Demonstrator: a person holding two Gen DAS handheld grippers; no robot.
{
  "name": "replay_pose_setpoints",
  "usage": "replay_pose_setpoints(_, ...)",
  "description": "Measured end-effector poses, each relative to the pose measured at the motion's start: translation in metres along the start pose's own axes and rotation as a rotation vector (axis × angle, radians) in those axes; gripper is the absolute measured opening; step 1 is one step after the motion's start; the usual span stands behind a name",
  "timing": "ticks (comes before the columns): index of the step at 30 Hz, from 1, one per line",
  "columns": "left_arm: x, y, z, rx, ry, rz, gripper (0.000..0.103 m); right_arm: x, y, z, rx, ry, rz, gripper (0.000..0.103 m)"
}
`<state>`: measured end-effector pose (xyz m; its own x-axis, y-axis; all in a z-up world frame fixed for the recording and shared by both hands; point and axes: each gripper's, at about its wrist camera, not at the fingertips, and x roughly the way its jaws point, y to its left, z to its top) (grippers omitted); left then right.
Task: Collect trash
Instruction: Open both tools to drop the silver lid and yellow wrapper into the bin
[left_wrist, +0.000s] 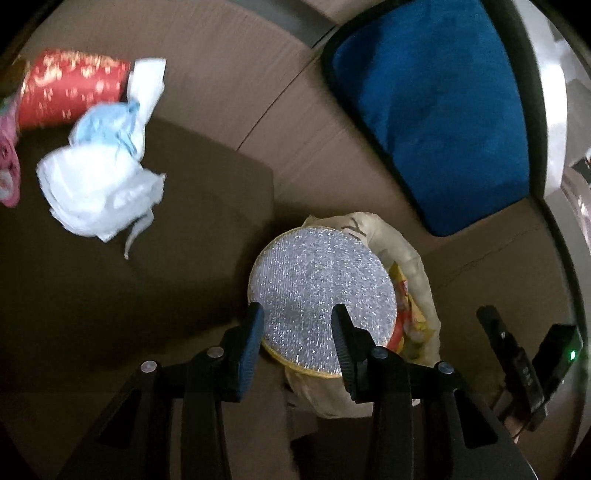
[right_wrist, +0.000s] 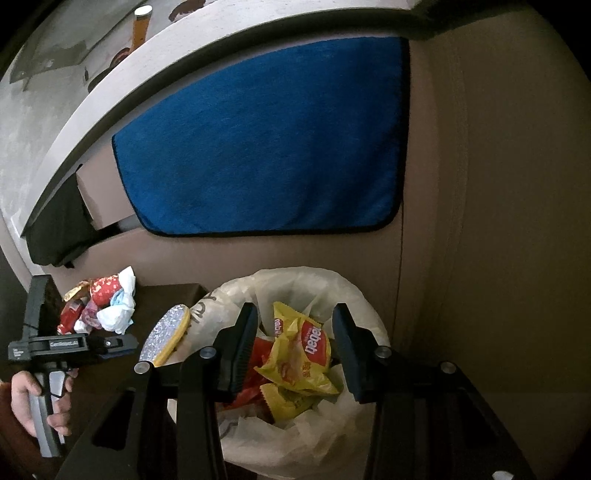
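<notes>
Jaws spread on both grippers: left gripper (left_wrist: 298, 325) hovers over the silver scrub pad (left_wrist: 320, 301) at the bin bag's (right_wrist: 354, 295) rim, right gripper (right_wrist: 294, 326) above yellow wrappers (right_wrist: 301, 354). Next, probably the tissue pile (left_wrist: 99, 184).

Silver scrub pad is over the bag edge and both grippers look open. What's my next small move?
Probably pull the left gripper back toward the pile of crumpled tissue. Its jaws stand open on either side of the silver scrub pad, which leans tilted on the rim of the trash bag, and it may tip in unaided. Yellow snack wrappers already lie inside; more trash waits at the left.
</notes>
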<state>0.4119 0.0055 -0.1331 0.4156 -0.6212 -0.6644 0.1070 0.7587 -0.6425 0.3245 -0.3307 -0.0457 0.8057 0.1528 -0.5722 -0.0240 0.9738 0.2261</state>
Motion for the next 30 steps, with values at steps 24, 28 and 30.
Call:
replay_pose_setpoints(24,0.097,-0.122,0.000,0.299,0.115,0.034,0.038,-0.030,0.009,0.020,-0.047,-0.082,-0.068,0.040)
replay_pose_setpoints(28,0.089,-0.128,0.006,0.283,0.113,-0.012,0.038,-0.037,0.013,0.023,-0.047,-0.086,-0.066,0.040)
replay_pose_setpoints(30,0.071,-0.131,0.005,0.313,0.063,-0.018,0.038,-0.043,0.018,0.025,-0.061,-0.096,-0.068,0.040)
